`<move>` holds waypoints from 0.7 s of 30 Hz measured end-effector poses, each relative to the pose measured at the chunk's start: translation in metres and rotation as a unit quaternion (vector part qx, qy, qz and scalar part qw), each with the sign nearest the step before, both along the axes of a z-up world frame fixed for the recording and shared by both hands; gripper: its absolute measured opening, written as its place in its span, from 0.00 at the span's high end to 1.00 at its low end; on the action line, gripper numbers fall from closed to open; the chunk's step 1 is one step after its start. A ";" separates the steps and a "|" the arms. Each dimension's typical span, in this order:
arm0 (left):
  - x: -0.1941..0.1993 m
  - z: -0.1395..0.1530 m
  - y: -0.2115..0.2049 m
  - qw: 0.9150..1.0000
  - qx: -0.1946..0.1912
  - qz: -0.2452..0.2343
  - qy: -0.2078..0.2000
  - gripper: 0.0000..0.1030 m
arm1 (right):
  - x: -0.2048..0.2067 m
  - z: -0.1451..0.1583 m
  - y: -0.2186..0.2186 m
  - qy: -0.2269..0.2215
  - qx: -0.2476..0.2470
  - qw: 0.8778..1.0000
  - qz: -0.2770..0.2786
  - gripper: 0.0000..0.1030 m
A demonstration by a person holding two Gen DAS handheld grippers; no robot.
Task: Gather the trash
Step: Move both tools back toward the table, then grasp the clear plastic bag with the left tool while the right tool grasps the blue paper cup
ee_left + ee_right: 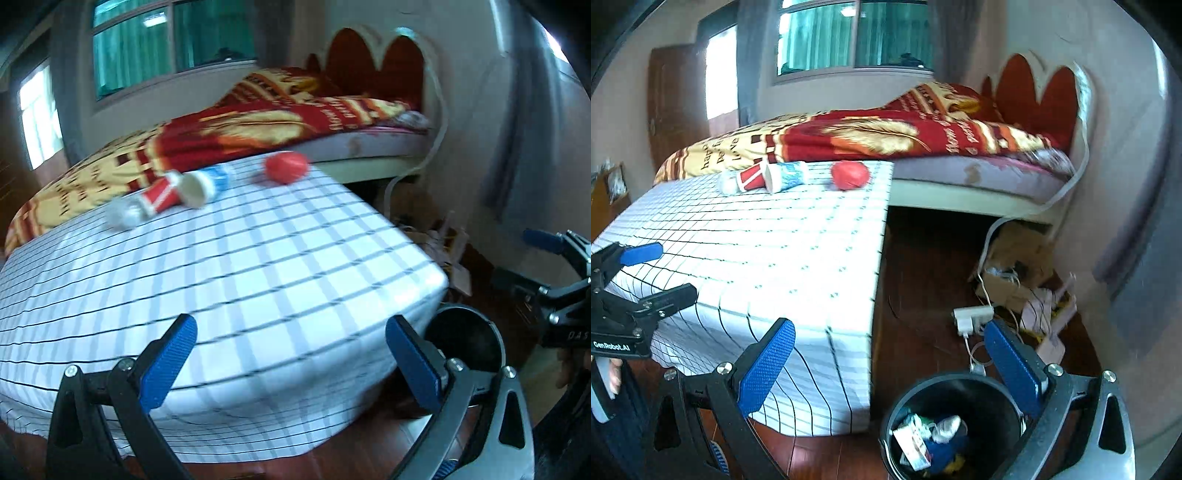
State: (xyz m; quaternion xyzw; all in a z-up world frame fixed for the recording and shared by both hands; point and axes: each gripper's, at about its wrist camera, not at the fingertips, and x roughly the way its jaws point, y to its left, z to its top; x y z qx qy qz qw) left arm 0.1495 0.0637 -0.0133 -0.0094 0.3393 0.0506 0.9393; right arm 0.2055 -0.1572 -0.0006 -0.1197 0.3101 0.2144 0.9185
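Note:
On the far side of the checked tablecloth (258, 266) (768, 240) lie a crumpled white wad (122, 212) (727, 182), a red paper cup (162, 194) (750, 178), a blue-and-white cup (205, 184) (785, 176) and a red ball-like thing (286, 167) (849, 175). A black bin (945, 424) (465, 339) stands on the floor by the table's near corner, holding a carton and wrappers. My left gripper (291, 354) is open over the table's near edge, empty. My right gripper (890, 369) is open above the bin, empty.
A bed (886, 144) with a red and yellow blanket stands behind the table. On the wooden floor to the right lie a power strip (971, 317), cables and cardboard boxes (1015, 266). A hand (611, 373) holds the left tool.

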 end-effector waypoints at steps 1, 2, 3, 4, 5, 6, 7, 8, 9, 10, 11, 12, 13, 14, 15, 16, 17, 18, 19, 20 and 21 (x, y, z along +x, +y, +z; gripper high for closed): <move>0.001 0.001 0.012 1.000 0.000 0.010 0.001 0.01 | 0.005 0.003 0.016 0.002 -0.001 1.000 0.008 0.00; 0.001 0.001 0.029 1.000 -0.002 0.025 0.001 0.01 | 0.009 0.005 0.028 0.005 0.002 1.000 0.017 0.00; 0.000 0.001 0.039 0.999 -0.003 0.034 0.000 0.01 | 0.012 0.007 0.038 0.006 0.004 1.000 0.024 0.00; 0.000 0.003 0.058 0.999 -0.001 0.052 -0.001 0.01 | 0.018 0.008 0.053 0.008 0.004 0.999 0.033 0.00; 0.002 0.003 0.066 0.998 0.003 0.062 -0.003 0.01 | 0.023 0.009 0.065 0.013 0.007 0.999 0.041 0.00; 0.002 0.005 0.083 0.997 0.008 0.077 -0.005 0.01 | 0.030 0.010 0.078 0.020 0.009 0.999 0.050 0.00; 0.003 0.005 0.093 0.996 0.010 0.085 -0.003 0.01 | 0.038 0.009 0.096 0.027 0.009 0.998 0.061 0.00; 0.004 0.005 0.104 0.995 0.011 0.095 -0.002 0.02 | 0.044 0.009 0.110 0.030 0.009 0.997 0.069 0.00; 0.007 0.006 0.118 0.994 0.010 0.105 -0.007 0.02 | 0.048 0.009 0.122 0.031 0.009 0.997 0.075 0.00; 0.009 0.007 0.126 0.994 0.012 0.110 -0.010 0.02 | 0.056 0.008 0.137 0.033 0.009 0.996 0.084 0.00; 0.014 0.007 0.136 0.993 0.015 0.118 -0.010 0.02 | 0.064 0.008 0.153 0.034 0.010 0.995 0.092 0.00; 0.020 0.007 0.145 0.992 0.016 0.124 -0.010 0.02 | 0.071 0.008 0.168 0.037 0.010 0.994 0.100 0.00; 0.026 0.006 0.156 0.992 0.015 0.127 -0.012 0.02 | 0.078 0.008 0.182 0.039 0.011 0.993 0.108 0.00; 0.034 0.004 0.166 0.991 0.013 0.132 -0.012 0.03 | 0.084 0.007 0.192 0.040 0.010 0.993 0.112 0.00; 0.037 0.002 0.173 0.991 0.012 0.134 -0.011 0.04 | 0.094 0.006 0.210 0.041 0.008 0.992 0.118 0.00; 0.046 -0.001 0.183 0.991 0.010 0.134 -0.009 0.05 | 0.103 0.004 0.224 0.043 0.006 0.992 0.122 0.00; 0.054 -0.004 0.191 0.991 0.007 0.136 -0.006 0.08 | 0.112 0.001 0.237 0.045 0.003 0.991 0.125 0.01; 0.066 -0.008 0.202 0.990 0.000 0.139 -0.001 0.09 | 0.117 -0.001 0.245 0.047 0.002 0.991 0.126 0.01; 0.070 -0.009 0.208 0.990 -0.006 0.139 0.001 0.09 | 0.130 -0.005 0.260 0.056 0.000 0.991 0.125 0.03; 0.077 -0.012 0.216 0.990 -0.011 0.138 0.002 0.10 | 0.140 -0.008 0.270 0.064 0.000 0.990 0.125 0.07; 0.090 -0.015 0.224 0.991 -0.011 0.137 0.004 0.10 | 0.149 -0.010 0.277 0.067 -0.003 0.990 0.124 0.09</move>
